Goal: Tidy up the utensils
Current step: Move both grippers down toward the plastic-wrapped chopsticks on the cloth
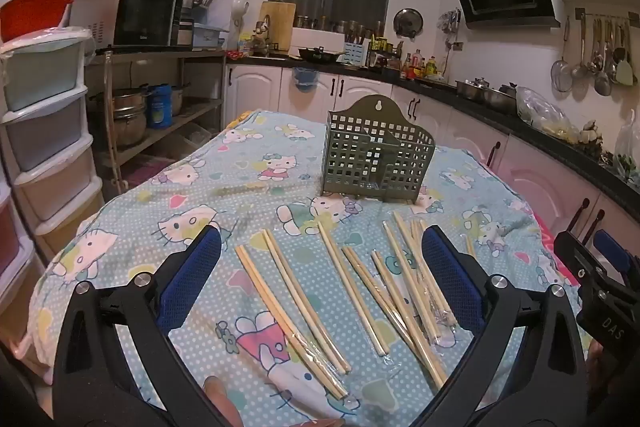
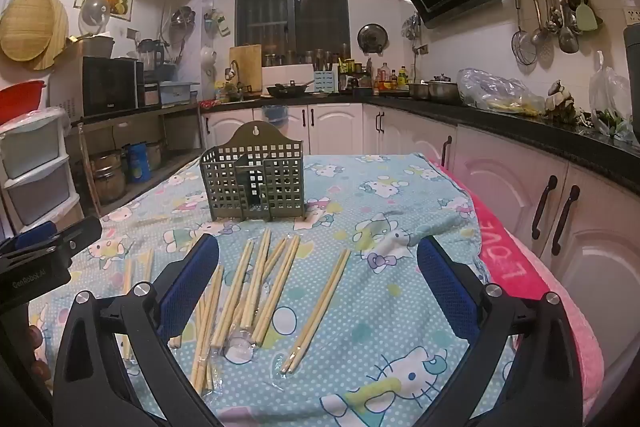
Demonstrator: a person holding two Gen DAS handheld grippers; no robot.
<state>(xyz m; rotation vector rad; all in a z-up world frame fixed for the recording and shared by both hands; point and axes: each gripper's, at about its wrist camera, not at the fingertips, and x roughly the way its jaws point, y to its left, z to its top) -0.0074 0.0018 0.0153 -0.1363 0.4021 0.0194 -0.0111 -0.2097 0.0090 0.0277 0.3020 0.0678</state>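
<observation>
I held both the left gripper [image 1: 320, 259] and right gripper [image 2: 318, 263] spread apart, empty, above loose chopsticks [image 1: 344, 283] before the holder [image 1: 376, 155].

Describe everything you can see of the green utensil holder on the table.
The green utensil holder is an olive, plastic-looking basket with square-grid perforated walls. Its taller back panel rises to a rounded tab with a keyhole hanging slot. An inner divider splits it into compartments, and nothing shows inside. It stands upright on the cartoon-cat tablecloth, beyond the scattered chopsticks and clear of them. Nothing but the cloth touches it.
</observation>
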